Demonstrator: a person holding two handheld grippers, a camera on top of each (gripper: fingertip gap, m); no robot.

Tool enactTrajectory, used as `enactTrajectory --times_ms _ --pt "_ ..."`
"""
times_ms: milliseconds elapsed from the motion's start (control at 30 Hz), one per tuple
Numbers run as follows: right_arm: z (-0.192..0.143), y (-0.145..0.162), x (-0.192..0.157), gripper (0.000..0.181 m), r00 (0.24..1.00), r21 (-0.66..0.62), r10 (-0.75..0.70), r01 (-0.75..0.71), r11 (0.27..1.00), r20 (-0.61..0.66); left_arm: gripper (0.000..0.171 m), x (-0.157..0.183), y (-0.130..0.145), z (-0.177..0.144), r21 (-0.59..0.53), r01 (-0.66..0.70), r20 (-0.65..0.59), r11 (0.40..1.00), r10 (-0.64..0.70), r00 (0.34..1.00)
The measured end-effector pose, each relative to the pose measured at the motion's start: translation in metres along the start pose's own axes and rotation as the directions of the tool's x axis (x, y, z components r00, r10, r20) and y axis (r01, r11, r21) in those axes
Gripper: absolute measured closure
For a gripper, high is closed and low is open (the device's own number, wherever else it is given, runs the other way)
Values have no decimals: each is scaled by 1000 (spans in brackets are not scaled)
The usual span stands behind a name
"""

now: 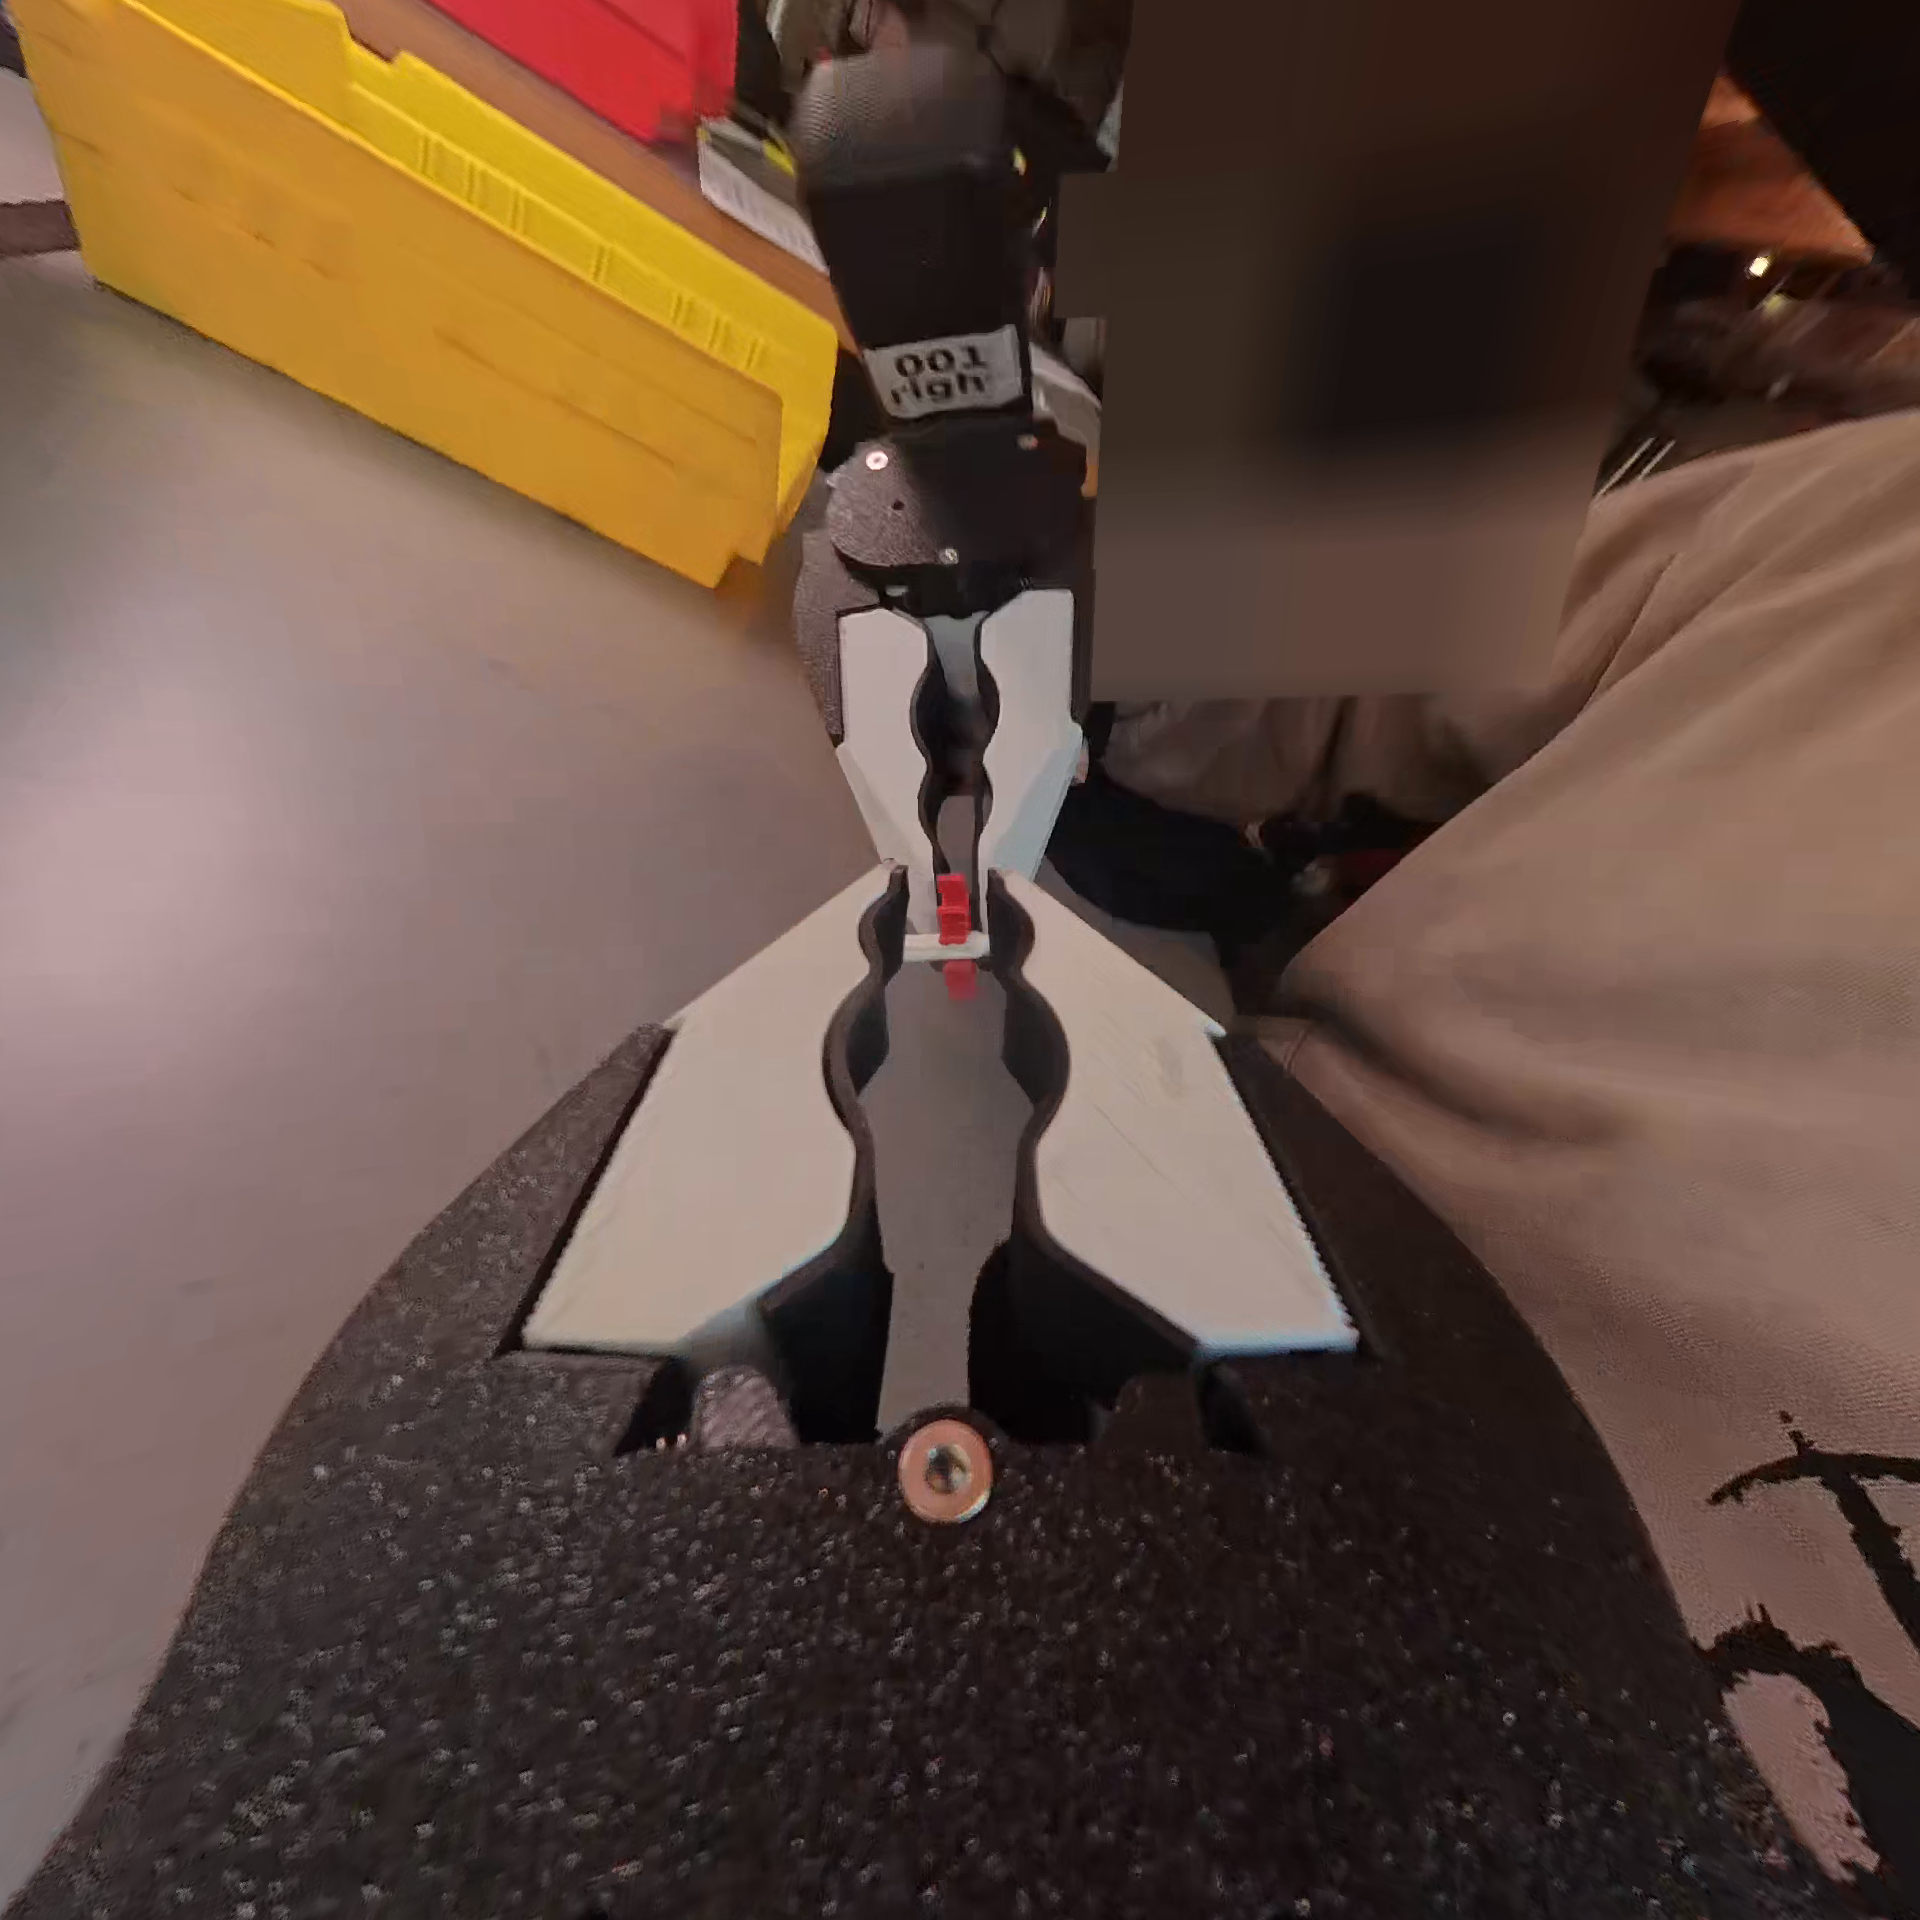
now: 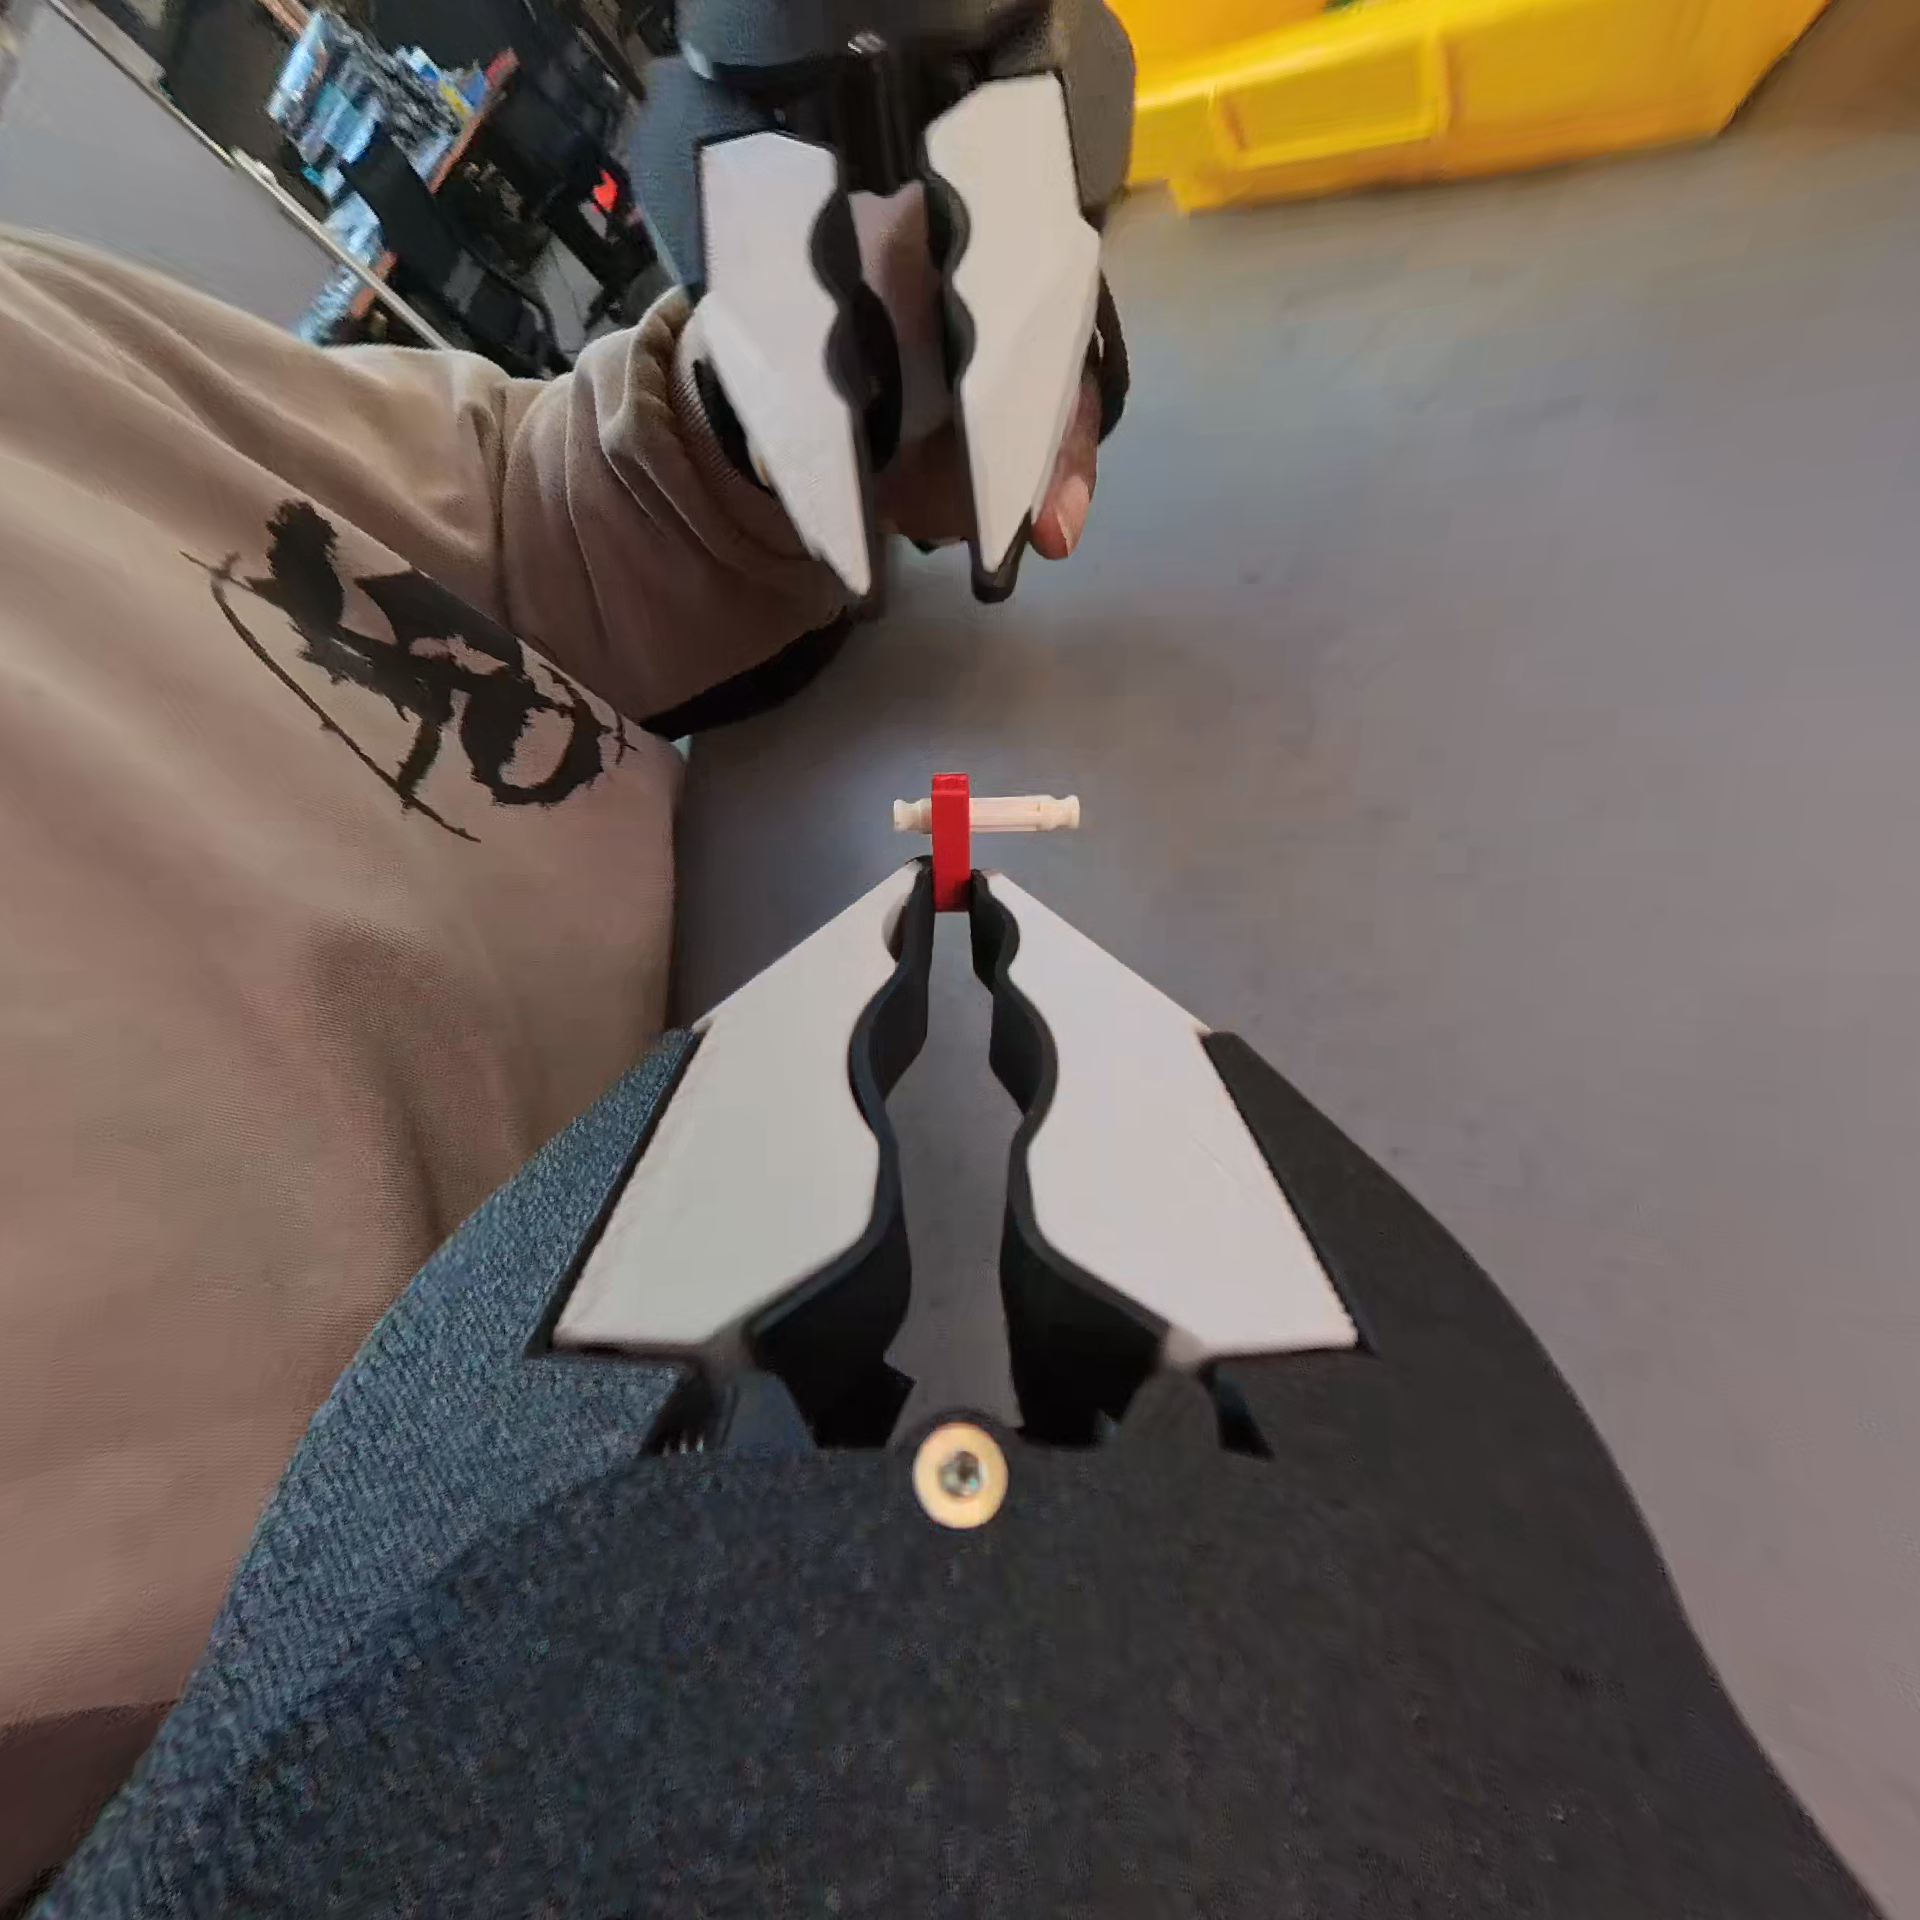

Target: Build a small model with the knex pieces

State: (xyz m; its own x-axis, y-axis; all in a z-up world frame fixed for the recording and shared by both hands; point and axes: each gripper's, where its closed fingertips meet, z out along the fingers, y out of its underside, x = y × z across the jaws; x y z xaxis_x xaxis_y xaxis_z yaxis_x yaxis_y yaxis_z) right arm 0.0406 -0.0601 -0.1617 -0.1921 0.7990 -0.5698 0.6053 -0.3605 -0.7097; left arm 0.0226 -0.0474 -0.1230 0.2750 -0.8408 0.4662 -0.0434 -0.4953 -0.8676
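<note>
My right gripper (image 2: 948,878) is shut on a small flat red piece (image 2: 949,831), which stands up out of its fingertips. A short cream pin (image 2: 1023,812) passes crosswise through the red piece. In the left wrist view my left gripper (image 1: 945,899) is partly open, and the red piece (image 1: 951,909) and the pin (image 1: 922,948) appear between its fingertips. The right gripper (image 1: 940,862) points at it from the far side. In the right wrist view the left gripper (image 2: 925,582) is blurred, and its tips stand clear of the pin.
A yellow bin (image 1: 416,312) stands on the grey table (image 1: 312,831), with a red bin (image 1: 623,52) behind it. The yellow bin also shows in the right wrist view (image 2: 1455,94). A person's beige sleeve and shirt (image 2: 260,831) lie close beside the grippers. Across from one pair of fingers to the other is roughly 5 cm.
</note>
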Motion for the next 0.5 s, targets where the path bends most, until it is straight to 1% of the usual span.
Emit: enactTrajectory --times_ms 67,133,167,233,300,333,400,500 --pt "9 11 -1 178 985 -37 160 -158 987 62 152 8 15 10 -85 0 -22 996 -2 1000" --pt "17 22 0 178 956 -79 280 -274 958 84 152 13 33 19 -177 -12 -33 984 6 999" --pt "20 28 2 178 940 -97 329 -321 942 87 152 9 42 22 -231 -43 4 972 45 999" --pt "24 37 6 178 909 -117 405 -394 912 99 153 -3 58 25 -337 -123 94 934 163 982" --pt "25 43 8 178 881 -116 461 -449 886 109 153 -10 71 26 -423 -163 129 891 237 963" --pt "25 45 10 178 871 -116 480 -468 876 104 154 -11 75 27 -443 -176 133 879 259 957" --pt "24 51 15 178 862 -111 502 -492 863 77 157 -7 82 34 -456 -181 109 871 256 960" --pt "22 55 14 178 830 -106 551 -542 834 88 166 -10 82 45 -427 -169 140 888 249 958"
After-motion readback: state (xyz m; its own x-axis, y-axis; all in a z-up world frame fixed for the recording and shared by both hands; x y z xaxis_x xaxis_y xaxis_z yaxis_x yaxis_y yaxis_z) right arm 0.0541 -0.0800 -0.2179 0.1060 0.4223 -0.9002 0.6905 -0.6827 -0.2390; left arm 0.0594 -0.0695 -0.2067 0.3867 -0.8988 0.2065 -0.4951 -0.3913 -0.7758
